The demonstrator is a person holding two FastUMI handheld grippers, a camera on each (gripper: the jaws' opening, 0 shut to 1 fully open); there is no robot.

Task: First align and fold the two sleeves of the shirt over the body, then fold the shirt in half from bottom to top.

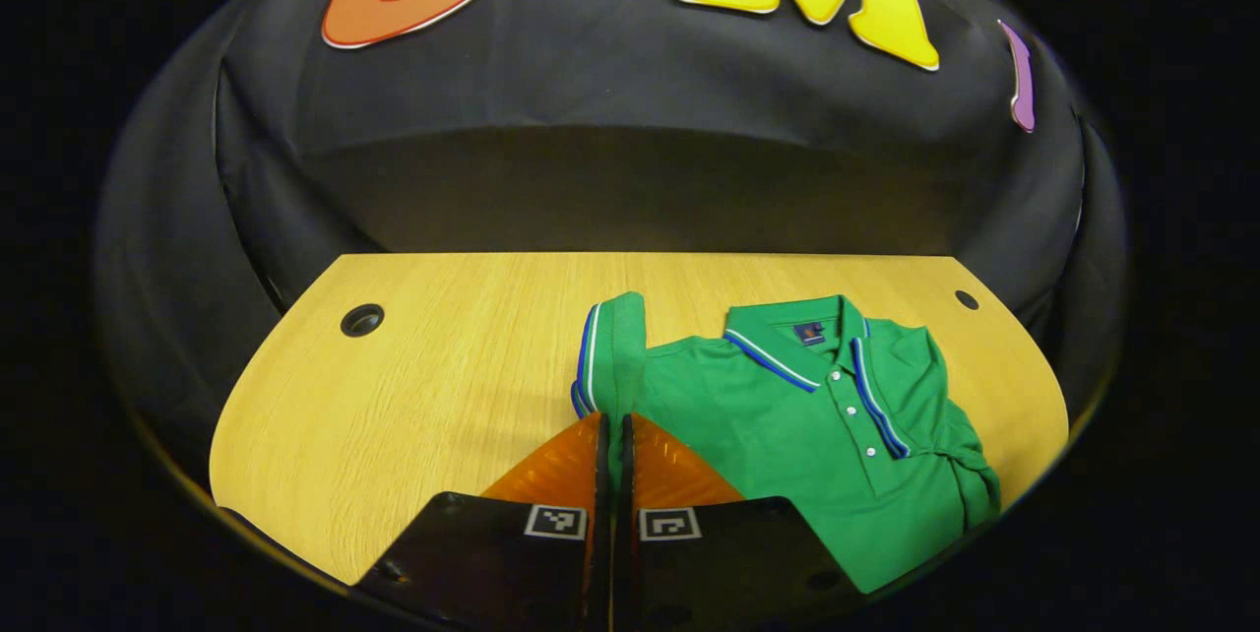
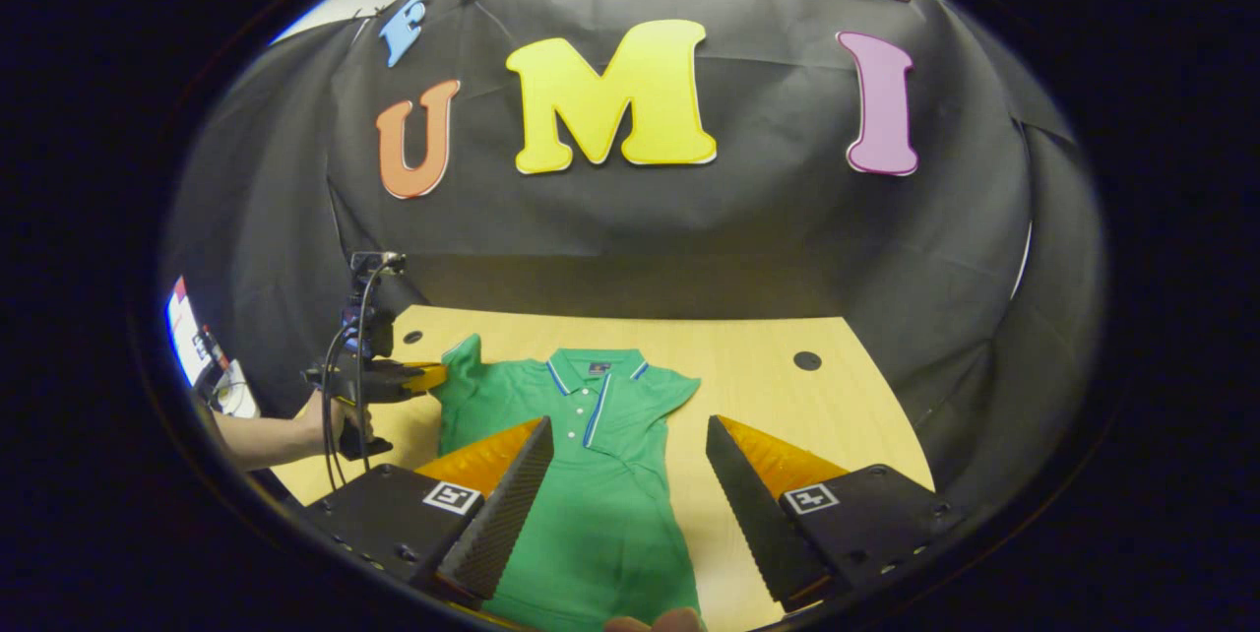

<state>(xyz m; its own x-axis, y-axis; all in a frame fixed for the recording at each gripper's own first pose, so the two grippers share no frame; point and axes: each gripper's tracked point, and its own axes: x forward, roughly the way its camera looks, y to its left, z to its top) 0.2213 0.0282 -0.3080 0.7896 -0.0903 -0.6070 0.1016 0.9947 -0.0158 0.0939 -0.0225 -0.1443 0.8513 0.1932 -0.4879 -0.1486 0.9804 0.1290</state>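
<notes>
1. Shirt (image 2: pixel 591 474): green polo, lies face up on the wooden table (image 1: pixel 394 396), collar (image 1: pixel 787 342) toward the booth's back wall, hem toward the near edge. Blue-and-white trim on collar and placket.
2. Left gripper (image 1: pixel 612 430): fingers pressed together, pinching the sleeve (image 1: pixel 612 347) on that side. In the left gripper view a strip of green cloth shows in the slit between the fingers, and the sleeve stands up above the tips, cuff with its striped edge lifted off the table.
3. In the right gripper view the same left gripper sits at the table's left side, held by a hand (image 2: pixel 330 420), its tips at the raised sleeve.
4. Right gripper (image 2: pixel 628 440): jaws wide apart, holding nothing. It hovers over the lower body of the shirt; one finger sits over the shirt's left part, the other over bare table to the right.
5. Other sleeve (image 2: pixel 674 391): lies flat, spread outward on the table in the right gripper view. In the left gripper view that side looks bunched with a few creases near the table edge.
6. Shirt body is flat and unfolded; bottom half not folded up.
7. Two round cable holes (image 1: pixel 361 319) sit in the table's far corners, clear of the shirt.
</notes>
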